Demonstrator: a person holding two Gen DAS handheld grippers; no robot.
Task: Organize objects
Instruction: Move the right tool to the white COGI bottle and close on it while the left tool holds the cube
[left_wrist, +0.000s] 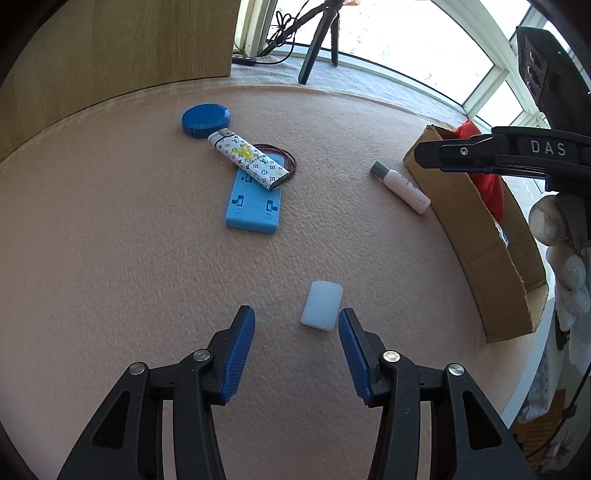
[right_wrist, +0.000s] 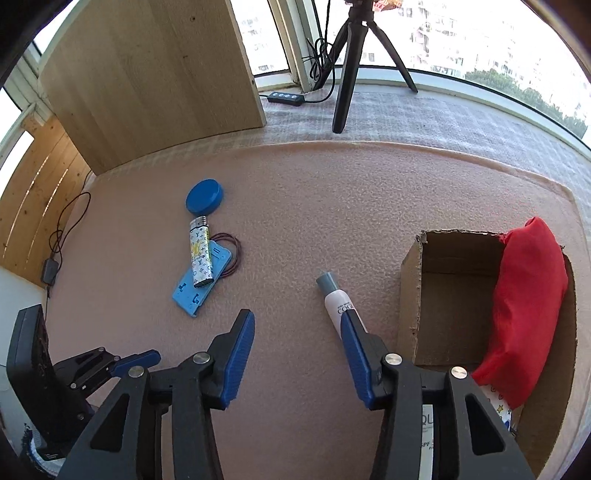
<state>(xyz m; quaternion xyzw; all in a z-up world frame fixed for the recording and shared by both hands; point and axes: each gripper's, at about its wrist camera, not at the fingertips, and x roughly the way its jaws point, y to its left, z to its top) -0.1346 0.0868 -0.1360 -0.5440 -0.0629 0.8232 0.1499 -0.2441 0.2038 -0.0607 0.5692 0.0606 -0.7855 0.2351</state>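
Note:
My left gripper (left_wrist: 296, 323) is open just above the pink mat, and a small white block (left_wrist: 321, 305) lies close ahead of its right fingertip. Farther off, a patterned lighter (left_wrist: 246, 158) rests across a light blue plate (left_wrist: 255, 199), with a dark hair tie (left_wrist: 286, 157) behind and a round blue lid (left_wrist: 205, 119) beyond. A white bottle (left_wrist: 400, 186) with a grey cap lies beside the cardboard box (left_wrist: 484, 251). My right gripper (right_wrist: 297, 325) is open and empty; the white bottle (right_wrist: 338, 301) lies by its right finger. The box (right_wrist: 412, 288) holds a red pouch (right_wrist: 528, 306).
A wooden panel (right_wrist: 155, 70) stands at the back left. A black tripod (right_wrist: 354, 48) and a cable with an inline switch (right_wrist: 286, 98) sit on the sill behind the mat. A gloved hand (left_wrist: 565, 254) holds the other gripper at the right of the left wrist view.

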